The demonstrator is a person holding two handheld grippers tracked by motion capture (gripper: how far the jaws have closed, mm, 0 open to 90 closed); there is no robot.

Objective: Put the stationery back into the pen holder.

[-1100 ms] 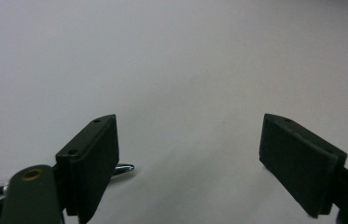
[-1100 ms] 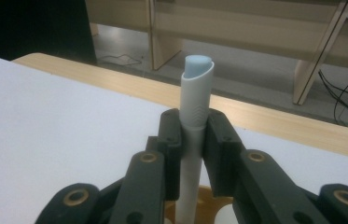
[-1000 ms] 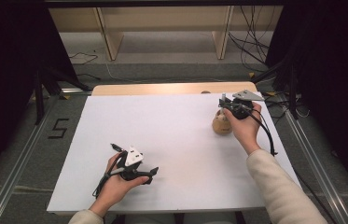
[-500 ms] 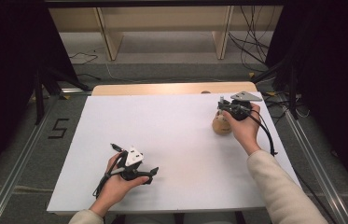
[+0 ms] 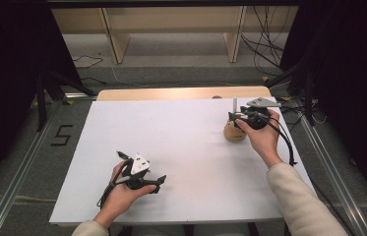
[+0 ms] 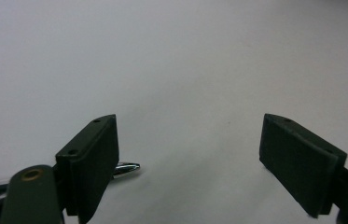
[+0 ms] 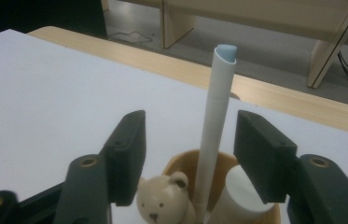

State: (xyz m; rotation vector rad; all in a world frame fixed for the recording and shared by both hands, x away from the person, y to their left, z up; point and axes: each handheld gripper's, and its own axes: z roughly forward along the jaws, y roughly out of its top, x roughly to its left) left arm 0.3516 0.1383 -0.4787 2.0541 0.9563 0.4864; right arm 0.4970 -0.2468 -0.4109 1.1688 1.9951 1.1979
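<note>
The white pen [image 7: 213, 135] stands upright in the wooden cup [image 5: 234, 132] near the table's [image 5: 181, 142] far right edge, between the right gripper's [image 7: 188, 149] just-opened, non-touching jaws, while the left gripper [image 6: 188, 158] rests wide open near the front.

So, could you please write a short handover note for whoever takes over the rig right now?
Right claw: jaws have just been opening; they stand apart on either side of the white pen, pads not pressing it.
The pen stands upright in the wooden cup at the table's far right, beside a bear figure and a white cylinder.
Left claw: open, empty, low over the near left of the table; a silver pen lies beside one jaw.
Done: white pen in cup, released.
Left: back the right claw away; probably fetch the silver pen next.
</note>
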